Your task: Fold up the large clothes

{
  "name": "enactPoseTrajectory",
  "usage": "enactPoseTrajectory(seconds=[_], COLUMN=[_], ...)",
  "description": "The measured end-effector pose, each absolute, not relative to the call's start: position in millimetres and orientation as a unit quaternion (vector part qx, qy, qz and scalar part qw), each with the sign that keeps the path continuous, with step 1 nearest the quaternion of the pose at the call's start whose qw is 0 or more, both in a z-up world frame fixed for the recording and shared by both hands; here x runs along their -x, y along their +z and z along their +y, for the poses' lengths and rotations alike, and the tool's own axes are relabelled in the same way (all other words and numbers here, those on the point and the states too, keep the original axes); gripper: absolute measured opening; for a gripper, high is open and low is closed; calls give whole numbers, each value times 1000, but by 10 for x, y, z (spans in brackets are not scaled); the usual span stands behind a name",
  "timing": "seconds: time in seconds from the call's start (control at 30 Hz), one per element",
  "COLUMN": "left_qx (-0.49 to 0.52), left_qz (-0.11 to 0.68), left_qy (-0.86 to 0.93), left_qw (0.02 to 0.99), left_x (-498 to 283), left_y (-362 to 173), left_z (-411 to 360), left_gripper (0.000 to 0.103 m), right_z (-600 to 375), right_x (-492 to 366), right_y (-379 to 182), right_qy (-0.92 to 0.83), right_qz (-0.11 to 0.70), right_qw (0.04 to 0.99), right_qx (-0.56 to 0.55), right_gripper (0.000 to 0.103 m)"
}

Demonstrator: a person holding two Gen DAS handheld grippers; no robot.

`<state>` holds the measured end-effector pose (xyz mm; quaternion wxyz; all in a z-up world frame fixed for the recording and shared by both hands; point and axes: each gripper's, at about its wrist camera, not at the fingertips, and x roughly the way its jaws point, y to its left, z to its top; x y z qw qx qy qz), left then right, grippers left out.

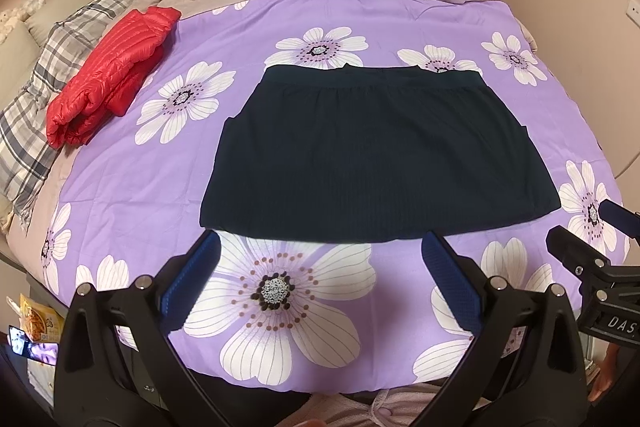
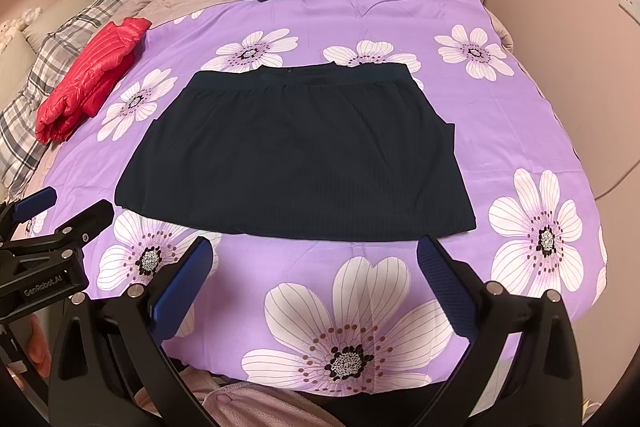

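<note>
So the dark navy ribbed garment (image 1: 376,151) is lying spread flat in the middle of the purple flowered bedsheet (image 1: 400,27). Left tongs (image 1: 320,267) and right tongs (image 2: 316,275) are both wide apart, holding nothing, near its front hem. Folded red puffer jacket (image 1: 112,75) sits off left.

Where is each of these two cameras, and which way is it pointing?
Left wrist: on the left gripper, facing across the bed at the dark skirt; jaws open, right gripper at the edge.
Right wrist: on the right gripper, same direction; left gripper at the edge.
Shared: skirt, red jacket, floral sheet.
</note>
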<state>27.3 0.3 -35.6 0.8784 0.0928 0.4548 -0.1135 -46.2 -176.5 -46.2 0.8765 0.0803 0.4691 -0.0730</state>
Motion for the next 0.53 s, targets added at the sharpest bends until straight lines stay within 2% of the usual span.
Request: enactPoseTrajectory(seconds=[0.53], left_qx=[-92], left_qz=[459], left_qy=[-105], left_qw=[878], left_x=[-271], left_y=[-362], left_z=[-7], left_gripper=[101], right_z=[-1771], right_x=[471], right_y=[-451], right_qy=[-73], right_qz=[468], right_qw=[877], right_qx=[-84], right_gripper=[102])
